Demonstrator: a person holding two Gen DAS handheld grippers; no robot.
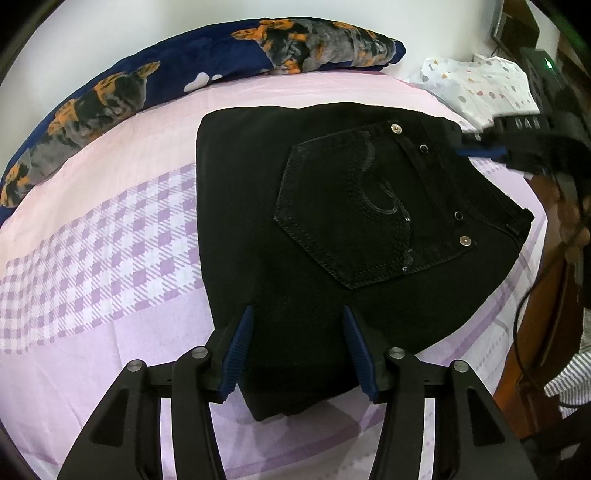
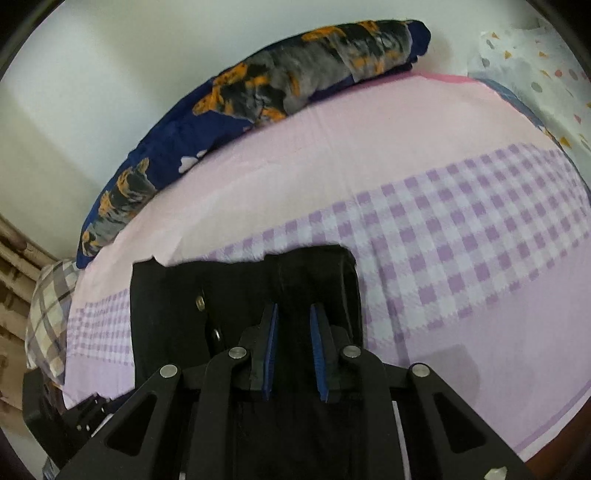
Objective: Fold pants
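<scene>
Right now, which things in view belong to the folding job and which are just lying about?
Job:
- black pants, folded on the bed
- left gripper, open over them
- right gripper, open at the waistband

Lying about:
- blue dog-print blanket
- spotted white pillow
- plaid cushion
- pink checked sheet

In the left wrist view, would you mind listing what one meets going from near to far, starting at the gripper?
Left gripper → folded black pants, back pocket up → pink and lilac checked bedsheet → navy blanket with orange and grey print → white wall.
</scene>
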